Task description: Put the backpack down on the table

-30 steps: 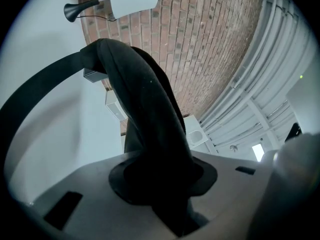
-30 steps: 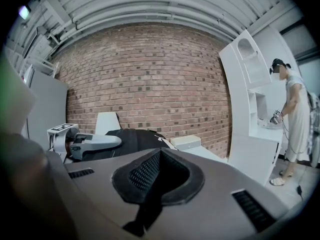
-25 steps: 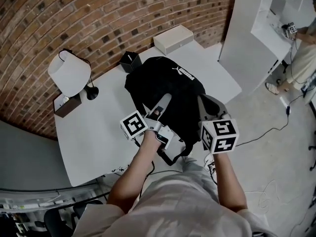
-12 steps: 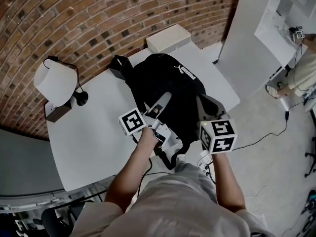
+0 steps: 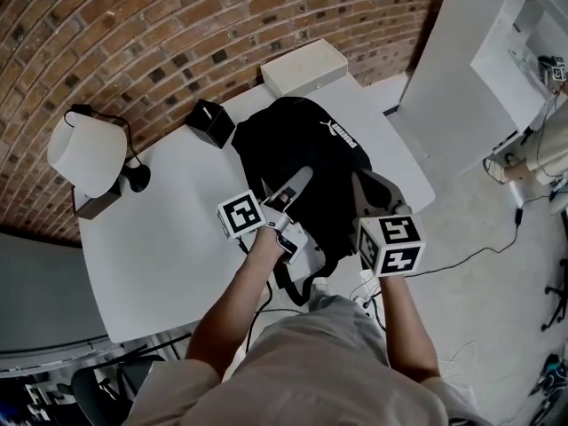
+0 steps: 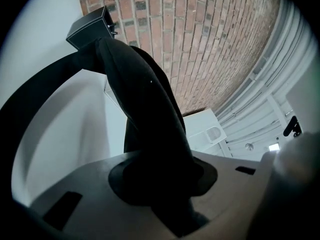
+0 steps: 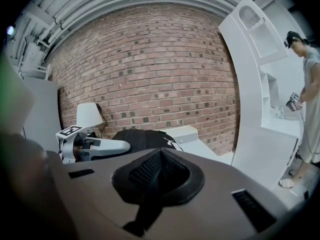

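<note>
Now the backpack (image 5: 297, 153) sits further in over the worktop (image 5: 169, 229) and lower than a second ago. Its black body spreads out ahead of both sets of fingers and appears to rest on the surface rather than hang. The small black box (image 5: 210, 122), which the bag crowded a moment back, stands just clear of it, beyond and outboard of the left fingers (image 5: 291, 187). The white box (image 5: 303, 67) lies past the bag's far end.

The left fingers are closed on a thick padded strap (image 6: 145, 114), which holds them fairly wide apart. The right fingers (image 5: 371, 192) are pinched on a mesh strap (image 7: 152, 176). Neither pair has let go. Behind the fingers, strap loops (image 5: 300, 282) droop off the near edge.

Judging by this, the carrying part is nearly done. What remains is to settle the bag's weight fully on the worktop and release both straps. With part of it near the edge, it could slide back if released too soon.
</note>
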The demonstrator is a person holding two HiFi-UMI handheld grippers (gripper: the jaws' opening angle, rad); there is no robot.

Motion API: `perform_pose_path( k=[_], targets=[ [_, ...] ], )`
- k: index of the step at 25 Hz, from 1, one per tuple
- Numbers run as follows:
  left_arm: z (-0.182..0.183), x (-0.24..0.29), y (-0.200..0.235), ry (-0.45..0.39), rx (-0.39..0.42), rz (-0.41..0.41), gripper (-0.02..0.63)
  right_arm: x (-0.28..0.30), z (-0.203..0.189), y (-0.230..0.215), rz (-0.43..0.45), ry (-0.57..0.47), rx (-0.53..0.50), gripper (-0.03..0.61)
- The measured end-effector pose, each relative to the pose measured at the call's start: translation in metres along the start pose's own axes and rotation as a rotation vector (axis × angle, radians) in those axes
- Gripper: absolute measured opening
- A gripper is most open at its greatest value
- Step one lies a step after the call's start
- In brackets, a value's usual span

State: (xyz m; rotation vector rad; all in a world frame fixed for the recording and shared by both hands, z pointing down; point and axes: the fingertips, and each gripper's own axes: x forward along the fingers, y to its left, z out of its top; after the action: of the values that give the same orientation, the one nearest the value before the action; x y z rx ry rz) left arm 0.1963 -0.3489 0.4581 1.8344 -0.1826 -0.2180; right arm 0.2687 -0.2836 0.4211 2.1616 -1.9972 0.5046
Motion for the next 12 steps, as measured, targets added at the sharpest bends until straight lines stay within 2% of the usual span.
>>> perform_pose_path(
  k=[12],
  targets=[
    [0.008, 0.039, 0.038, 0.023, -0.054, 0.017, 0.115, 0.045, -0.016, -0.026, 0.051, 0.072, 0.001, 0.0]
  ],
)
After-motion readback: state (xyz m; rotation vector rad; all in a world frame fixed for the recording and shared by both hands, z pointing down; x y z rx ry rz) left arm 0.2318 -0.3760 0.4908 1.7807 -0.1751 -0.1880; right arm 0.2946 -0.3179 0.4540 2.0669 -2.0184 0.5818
